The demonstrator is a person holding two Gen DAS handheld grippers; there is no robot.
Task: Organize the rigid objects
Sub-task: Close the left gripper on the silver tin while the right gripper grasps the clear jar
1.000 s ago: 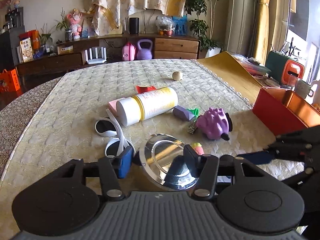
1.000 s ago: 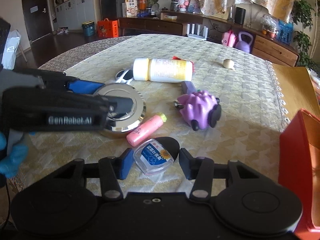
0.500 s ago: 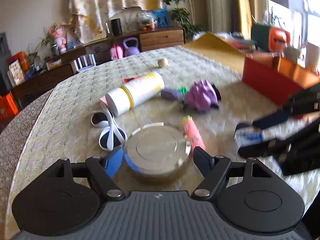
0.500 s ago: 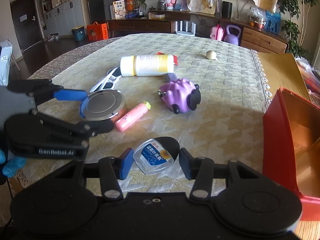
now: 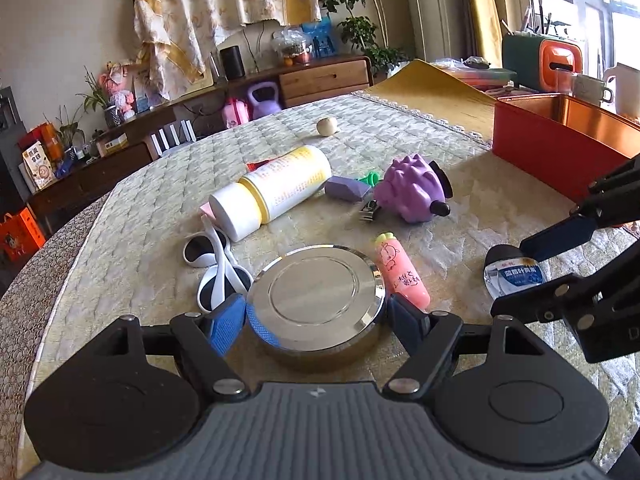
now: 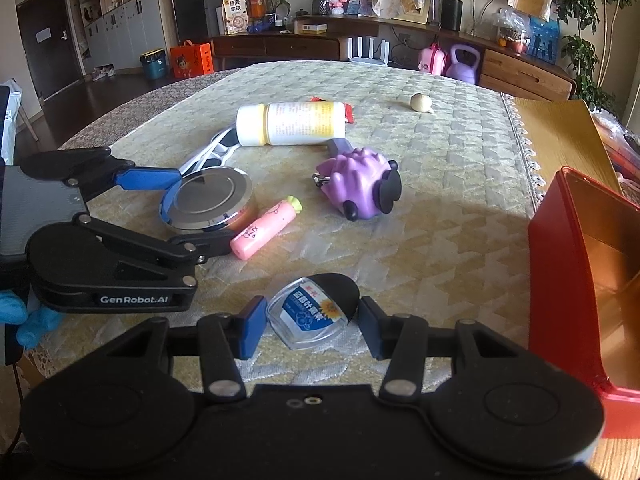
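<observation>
The left gripper [image 5: 316, 312] has its blue-padded fingers closed against the sides of a round, shiny silver metal tin [image 5: 318, 298] that sits on the quilted yellow tablecloth [image 5: 460, 184]. The right gripper [image 6: 312, 322] stands open around a small clear plastic case with a blue label [image 6: 310, 314], neither pad touching it. A pink tube [image 6: 264, 228] lies just beside the tin, a purple spiky toy [image 6: 356, 186] farther out, and an open red box [image 6: 568, 256] stands at the table's right edge.
</observation>
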